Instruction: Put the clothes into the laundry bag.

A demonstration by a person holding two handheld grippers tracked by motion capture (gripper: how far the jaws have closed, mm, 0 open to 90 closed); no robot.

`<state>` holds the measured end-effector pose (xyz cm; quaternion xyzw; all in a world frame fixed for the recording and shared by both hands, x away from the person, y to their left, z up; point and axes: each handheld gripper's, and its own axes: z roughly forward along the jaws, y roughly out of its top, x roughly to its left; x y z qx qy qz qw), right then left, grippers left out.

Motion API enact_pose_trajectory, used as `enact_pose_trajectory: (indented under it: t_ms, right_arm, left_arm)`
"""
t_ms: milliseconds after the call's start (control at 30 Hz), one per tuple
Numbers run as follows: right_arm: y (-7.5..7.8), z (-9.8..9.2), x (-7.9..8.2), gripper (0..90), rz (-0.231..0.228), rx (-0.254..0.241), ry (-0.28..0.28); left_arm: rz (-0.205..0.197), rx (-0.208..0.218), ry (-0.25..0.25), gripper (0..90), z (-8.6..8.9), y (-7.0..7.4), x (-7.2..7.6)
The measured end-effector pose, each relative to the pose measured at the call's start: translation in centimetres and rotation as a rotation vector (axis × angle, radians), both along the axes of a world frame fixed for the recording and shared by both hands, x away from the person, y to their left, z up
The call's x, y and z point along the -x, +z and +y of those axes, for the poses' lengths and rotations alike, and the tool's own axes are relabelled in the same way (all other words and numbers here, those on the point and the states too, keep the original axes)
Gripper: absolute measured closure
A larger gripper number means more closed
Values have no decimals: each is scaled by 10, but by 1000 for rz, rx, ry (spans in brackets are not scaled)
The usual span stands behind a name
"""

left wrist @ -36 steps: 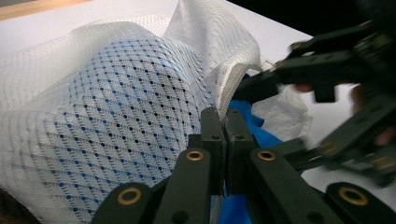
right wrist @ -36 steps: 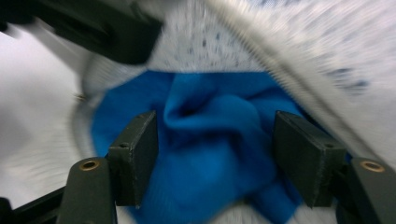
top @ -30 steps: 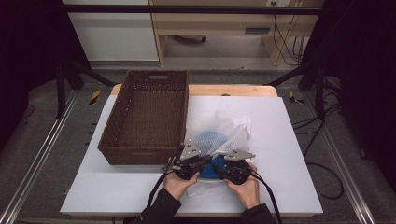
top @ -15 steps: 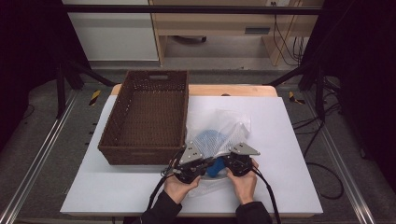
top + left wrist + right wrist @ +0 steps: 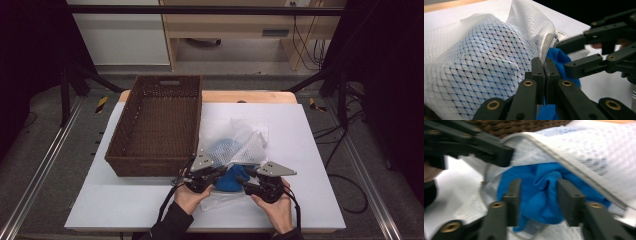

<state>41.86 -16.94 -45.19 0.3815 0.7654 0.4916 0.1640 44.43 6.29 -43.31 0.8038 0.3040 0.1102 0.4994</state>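
My left gripper (image 5: 220, 172) is clamped tight on the edge of the mesh bag (image 5: 240, 142), right at its opening; in the left gripper view its jaws are pressed together on the bag's grey hem (image 5: 546, 47). My right gripper (image 5: 245, 181) sits just beside it, jaws parted and just been opening wider. The blue cloth (image 5: 544, 195) bunches between my right jaws in the right gripper view, pads not pressing it. Whether they brush it, can't tell, frame's blurred.

Cloth is mostly inside the bag, with a wad sticking out of the mouth (image 5: 231, 179) between my two grippers. Rest of it shows blue through the mesh (image 5: 486, 65) just ahead of my left jaws. Bag lies flat on the table (image 5: 310, 150), stretching forward from both grippers.

Basket (image 5: 160, 125) is ahead and to the left of my left gripper, next to the bag.
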Motion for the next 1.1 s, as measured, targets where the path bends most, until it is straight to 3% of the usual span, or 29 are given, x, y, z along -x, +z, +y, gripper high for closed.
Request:
enact_pose_trajectory:
  t_ms: [67,133,200,267,400,500,567,600,633,767,967,1100]
  right_arm:
    - [-3,6,-1,659,8,35,12]
    - [-13,14,-6,682,46,71,26]
    - [-22,22,-10,691,76,81,41]
    - [-29,31,-12,695,74,92,61]
    - [-33,48,-15,626,86,94,85]
    - [-36,61,-17,585,71,132,88]
    - [-37,66,-16,669,39,175,76]
    - [-37,65,-15,792,28,191,48]
    - [-37,64,-16,857,18,205,33]
    - [-35,60,-20,893,48,180,25]
    - [-26,43,-33,895,-9,85,-65]
    - [-30,43,-51,894,-21,86,-115]
  left_arm:
    - [0,2,3,888,-1,0,0]
    - [-2,3,2,889,-1,1,1]
    - [-3,2,1,889,0,1,0]
    - [-2,4,1,888,1,1,0]
    - [-4,10,-4,888,0,1,2]
    - [-11,12,-5,888,0,2,4]
    - [-14,12,-2,888,2,3,5]
    - [-15,15,2,889,3,3,5]
    - [-16,14,4,889,4,3,5]
    - [-14,24,10,888,8,4,4]
    - [-21,34,2,889,7,4,6]
    - [-26,32,-11,889,4,3,9]
